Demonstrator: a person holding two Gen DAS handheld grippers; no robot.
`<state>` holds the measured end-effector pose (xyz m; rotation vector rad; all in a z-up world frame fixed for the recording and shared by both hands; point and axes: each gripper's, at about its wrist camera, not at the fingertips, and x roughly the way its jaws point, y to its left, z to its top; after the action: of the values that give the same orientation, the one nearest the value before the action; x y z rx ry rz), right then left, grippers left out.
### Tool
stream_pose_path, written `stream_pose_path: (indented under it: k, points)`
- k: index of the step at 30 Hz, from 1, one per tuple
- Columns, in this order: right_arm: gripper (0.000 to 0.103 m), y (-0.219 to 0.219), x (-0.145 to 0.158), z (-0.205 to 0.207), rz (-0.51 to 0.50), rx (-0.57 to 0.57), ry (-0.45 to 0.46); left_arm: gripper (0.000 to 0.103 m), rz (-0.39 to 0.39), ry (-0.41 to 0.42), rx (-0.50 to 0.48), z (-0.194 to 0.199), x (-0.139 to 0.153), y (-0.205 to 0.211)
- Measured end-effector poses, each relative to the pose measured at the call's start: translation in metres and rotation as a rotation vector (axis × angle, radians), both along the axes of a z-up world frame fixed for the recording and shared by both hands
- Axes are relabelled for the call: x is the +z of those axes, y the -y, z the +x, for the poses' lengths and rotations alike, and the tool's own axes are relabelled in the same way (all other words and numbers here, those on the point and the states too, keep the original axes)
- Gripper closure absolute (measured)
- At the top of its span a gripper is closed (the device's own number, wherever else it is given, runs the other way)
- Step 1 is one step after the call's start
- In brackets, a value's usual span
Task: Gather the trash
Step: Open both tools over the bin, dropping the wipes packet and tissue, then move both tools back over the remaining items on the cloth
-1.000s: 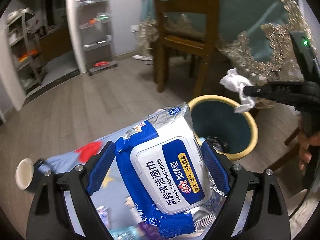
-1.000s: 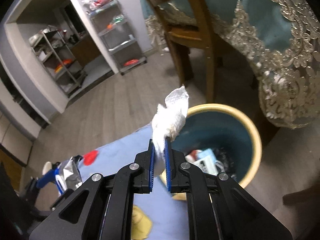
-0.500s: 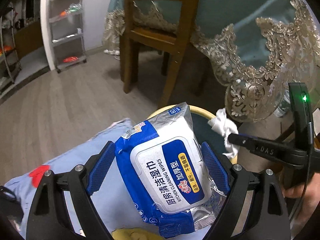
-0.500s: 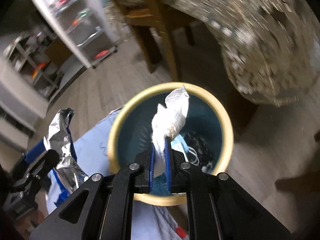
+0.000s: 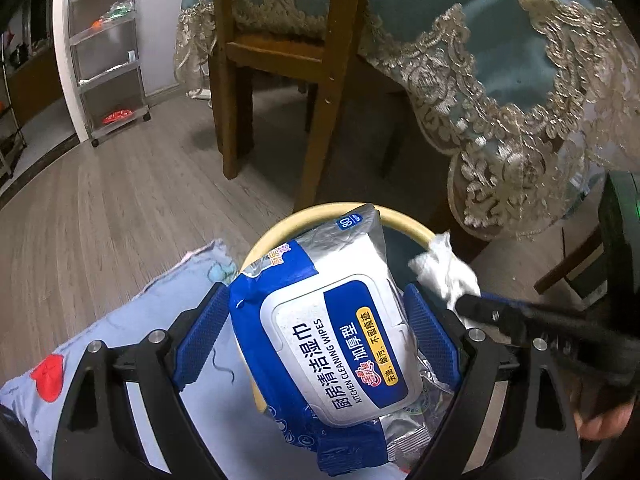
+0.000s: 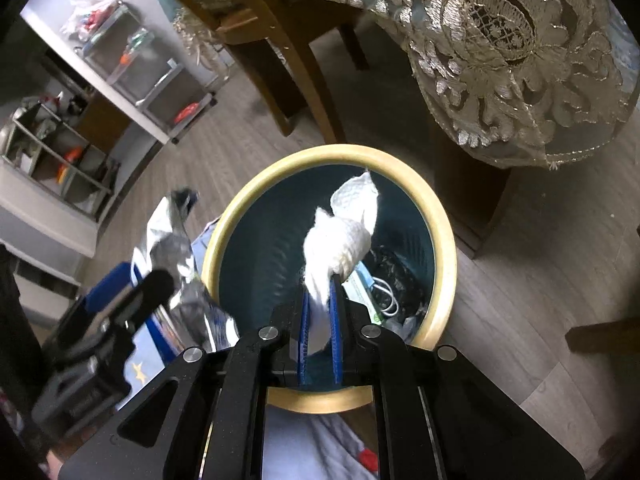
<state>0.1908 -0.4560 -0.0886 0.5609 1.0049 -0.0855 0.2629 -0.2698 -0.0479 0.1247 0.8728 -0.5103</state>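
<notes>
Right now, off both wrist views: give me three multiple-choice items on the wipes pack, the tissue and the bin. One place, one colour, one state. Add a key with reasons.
1. Where is the crumpled white tissue?
A. On the wooden floor
B. Over the mouth of the round dark-teal bin with the cream rim
C. On the wooden chair

2. What colour is the lid panel of the foil wipes pack?
A. White
B. Red
C. Green

3. How is the right gripper?
A. Open and empty
B. Out of view
C. Shut on the tissue

Key: 1 B, the right wrist view shows the tissue against the bin's inside. 2 A, the left wrist view shows a white flap framed in blue. 3 C, the blue pads pinch the tissue's lower end.
</notes>
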Motion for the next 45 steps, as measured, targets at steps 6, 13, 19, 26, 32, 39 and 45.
stream_pose_path:
  k: [6,13,19,26,32,39,45]
  points:
    - [0.092,-0.002,-0.004,0.003,0.002,0.014,-0.012,0.006,-0.029,0.008,0.036,0.009,0.005,-0.003]
    - [0.087,-0.007,-0.009,0.011,-0.008,0.036,-0.026,0.006,-0.038,-0.015,0.078,0.003,0.000,-0.027]
    - [0.052,-0.016,0.003,0.010,-0.058,0.062,0.016,0.006,-0.012,0.019,0.107,-0.009,0.014,-0.056]
    - [0.025,-0.024,0.017,0.004,-0.079,0.088,0.054,0.006,0.046,0.085,0.122,-0.047,0.038,-0.095]
    - [0.011,-0.045,0.049,-0.014,-0.131,0.109,0.136,0.006,0.062,0.100,0.177,-0.086,0.053,-0.139]
    - [0.009,-0.084,0.088,-0.043,-0.163,0.120,0.252,0.006,0.103,0.142,0.244,-0.136,0.068,-0.195]
    - [0.008,-0.126,0.102,-0.067,-0.166,0.179,0.316,0.006,0.085,0.139,0.328,-0.180,0.068,-0.247]
